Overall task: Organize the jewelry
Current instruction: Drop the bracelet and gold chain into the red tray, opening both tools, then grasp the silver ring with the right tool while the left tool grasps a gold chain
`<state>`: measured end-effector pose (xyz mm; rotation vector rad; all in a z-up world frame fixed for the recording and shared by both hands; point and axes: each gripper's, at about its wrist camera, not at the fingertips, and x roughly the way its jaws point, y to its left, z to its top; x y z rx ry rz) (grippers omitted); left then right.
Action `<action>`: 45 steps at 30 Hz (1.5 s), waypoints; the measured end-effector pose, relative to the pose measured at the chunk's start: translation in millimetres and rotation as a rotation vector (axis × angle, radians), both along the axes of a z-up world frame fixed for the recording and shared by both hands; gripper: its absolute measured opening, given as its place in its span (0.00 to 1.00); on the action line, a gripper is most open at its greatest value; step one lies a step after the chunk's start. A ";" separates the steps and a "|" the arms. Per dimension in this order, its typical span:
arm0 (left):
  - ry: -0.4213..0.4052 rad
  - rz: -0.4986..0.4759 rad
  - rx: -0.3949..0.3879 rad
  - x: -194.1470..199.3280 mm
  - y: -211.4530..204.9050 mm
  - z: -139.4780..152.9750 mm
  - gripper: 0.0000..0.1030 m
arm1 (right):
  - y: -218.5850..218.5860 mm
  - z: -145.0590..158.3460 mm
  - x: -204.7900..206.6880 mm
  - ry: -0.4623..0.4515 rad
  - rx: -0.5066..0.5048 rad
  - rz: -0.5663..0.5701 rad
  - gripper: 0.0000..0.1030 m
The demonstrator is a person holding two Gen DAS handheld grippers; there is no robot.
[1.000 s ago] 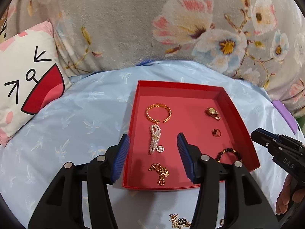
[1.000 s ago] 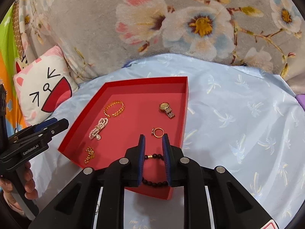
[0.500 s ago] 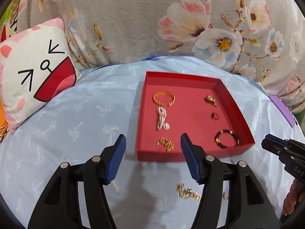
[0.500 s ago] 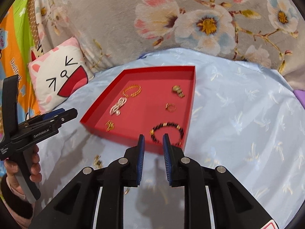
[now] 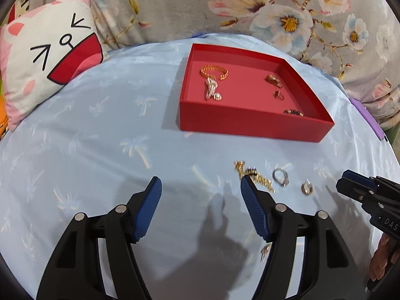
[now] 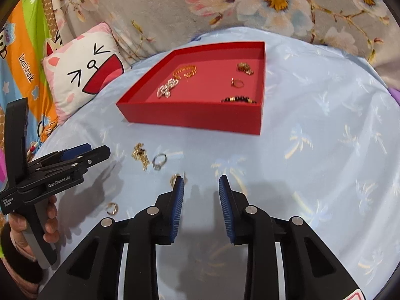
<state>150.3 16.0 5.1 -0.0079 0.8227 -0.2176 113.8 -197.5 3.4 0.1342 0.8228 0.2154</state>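
A red tray (image 5: 250, 122) (image 6: 195, 115) sits on the light blue bedspread and holds a gold bracelet (image 5: 214, 72), a pearl piece (image 5: 212, 88), a gold watch (image 5: 273, 79), a ring (image 5: 278, 95) and a dark bead bracelet (image 6: 238, 99). Loose on the spread in front of it lie a gold chain (image 5: 252, 175) (image 6: 140, 155), a silver ring (image 5: 281, 177) (image 6: 159, 161) and small earrings (image 5: 307, 188) (image 6: 111, 208). My left gripper (image 5: 200, 187) is open and empty, left of the chain. My right gripper (image 6: 201, 182) is open and empty, with an earring (image 6: 173, 180) by its left fingertip.
A white cat-face pillow (image 5: 47, 57) (image 6: 85, 72) lies at the back left. A grey floral blanket (image 5: 200, 7) rises behind the tray. A purple object (image 5: 370, 120) lies at the right edge of the bed.
Both grippers pulled back from over the tray to the bedspread in front of it. The right gripper's jaws opened wider. The bead bracelet lies in the tray.
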 end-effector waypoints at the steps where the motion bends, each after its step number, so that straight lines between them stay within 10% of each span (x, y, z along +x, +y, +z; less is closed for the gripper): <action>1: 0.006 0.001 -0.001 -1.8 0.6 -2.5 0.66 | 0.4 -4.1 -1.6 0.009 0.000 0.000 0.28; 28: 0.053 0.048 -0.035 0.4 7.6 -14.2 0.70 | 66.8 -15.4 47.2 0.038 -0.070 0.131 0.34; 35: 0.053 0.045 -0.032 0.2 5.9 -14.5 0.72 | 73.5 -18.2 50.1 0.034 -0.118 0.132 0.12; 45: 0.062 -0.007 -0.034 5.5 -10.8 -13.3 0.72 | 42.8 -8.9 32.1 0.031 -0.058 0.095 0.10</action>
